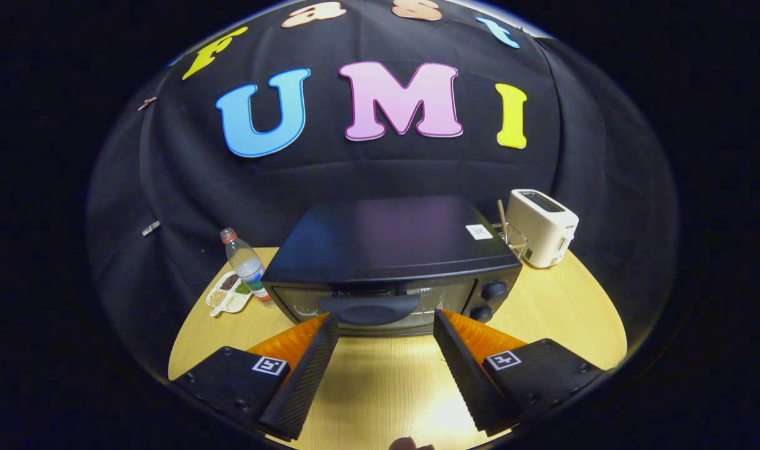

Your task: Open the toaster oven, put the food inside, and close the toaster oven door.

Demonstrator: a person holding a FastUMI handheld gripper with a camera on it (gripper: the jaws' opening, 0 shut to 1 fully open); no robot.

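A black toaster oven [389, 250] stands on the wooden table [561, 312] just beyond my fingers, its glass door shut and its dark handle [369, 307] across the upper part of the door. Two round knobs [489, 299] sit on its right front. My gripper [386, 322] is open, fingertips a little short of the door at handle height, with nothing between them. A small white divided dish of food [229, 292] lies left of the oven.
A plastic water bottle [247, 265] stands between the dish and the oven. A white pop-up toaster [541, 228] and a small wire rack [511, 234] are behind the oven on the right. Bare tabletop lies under the fingers.
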